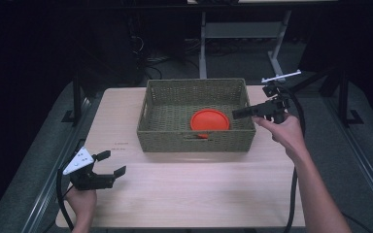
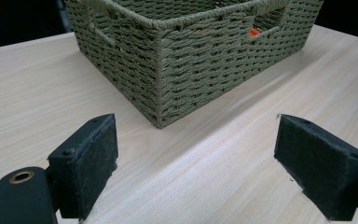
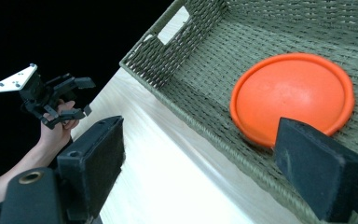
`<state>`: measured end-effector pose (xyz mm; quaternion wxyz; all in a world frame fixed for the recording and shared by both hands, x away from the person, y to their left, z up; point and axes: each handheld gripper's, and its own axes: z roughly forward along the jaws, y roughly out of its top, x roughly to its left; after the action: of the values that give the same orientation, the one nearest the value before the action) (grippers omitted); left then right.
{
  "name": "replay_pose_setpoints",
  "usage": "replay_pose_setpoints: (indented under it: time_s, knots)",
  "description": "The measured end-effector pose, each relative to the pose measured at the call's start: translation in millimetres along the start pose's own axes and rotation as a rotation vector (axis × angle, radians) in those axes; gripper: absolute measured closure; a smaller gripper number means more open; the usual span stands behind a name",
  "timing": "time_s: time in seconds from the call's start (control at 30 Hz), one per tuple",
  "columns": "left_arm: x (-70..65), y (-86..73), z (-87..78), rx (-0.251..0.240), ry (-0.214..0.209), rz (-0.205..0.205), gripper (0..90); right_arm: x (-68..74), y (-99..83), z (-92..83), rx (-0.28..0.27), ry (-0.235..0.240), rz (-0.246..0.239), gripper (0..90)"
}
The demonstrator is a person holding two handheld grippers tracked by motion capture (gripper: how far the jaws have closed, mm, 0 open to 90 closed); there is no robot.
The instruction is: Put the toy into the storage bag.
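Note:
An olive woven basket (image 1: 194,141) stands on the far half of the wooden table. An orange disc (image 1: 210,120) lies flat on its bottom, toward the near right. My right gripper (image 1: 237,114) hovers level over the basket's right wall, jaws pointing left at the disc. In the right gripper view it (image 3: 200,130) is open, with the disc (image 3: 292,95) beyond its jaws and nothing between them. My left gripper (image 1: 114,162) rests at the near left of the table, open and empty. In its own view it (image 2: 196,140) faces the basket's corner (image 2: 191,60).
The light wooden table (image 1: 199,194) has bare surface in front of the basket and to both sides. Metal frame legs (image 1: 203,43) and cables stand on the dark floor beyond the far edge. The left gripper (image 3: 86,96) appears far off in the right gripper view.

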<state>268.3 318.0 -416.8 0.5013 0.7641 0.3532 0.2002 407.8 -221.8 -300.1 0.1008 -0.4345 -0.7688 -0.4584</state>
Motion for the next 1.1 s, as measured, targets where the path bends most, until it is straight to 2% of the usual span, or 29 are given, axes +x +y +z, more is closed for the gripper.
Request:
replay_pose_setpoints:
  time_s: [0.67, 0.9, 1.1]
  knots:
    - [-0.3, 0.0, 0.1, 0.006, 0.003, 0.001, 12.6, 0.0, -32.7, -16.5, -0.016, 0.008, -0.009, 15.6]
    - [-0.3, -0.1, -0.4, 0.01, 0.006, 0.005, 12.6, -2.9, -51.4, -20.7, -0.022, 0.018, -0.009, 15.6]
    - [-1.0, -0.1, -1.6, 0.009, 0.005, 0.002, 12.6, -8.2, -68.4, -24.6, -0.035, 0.031, 0.011, 15.6]
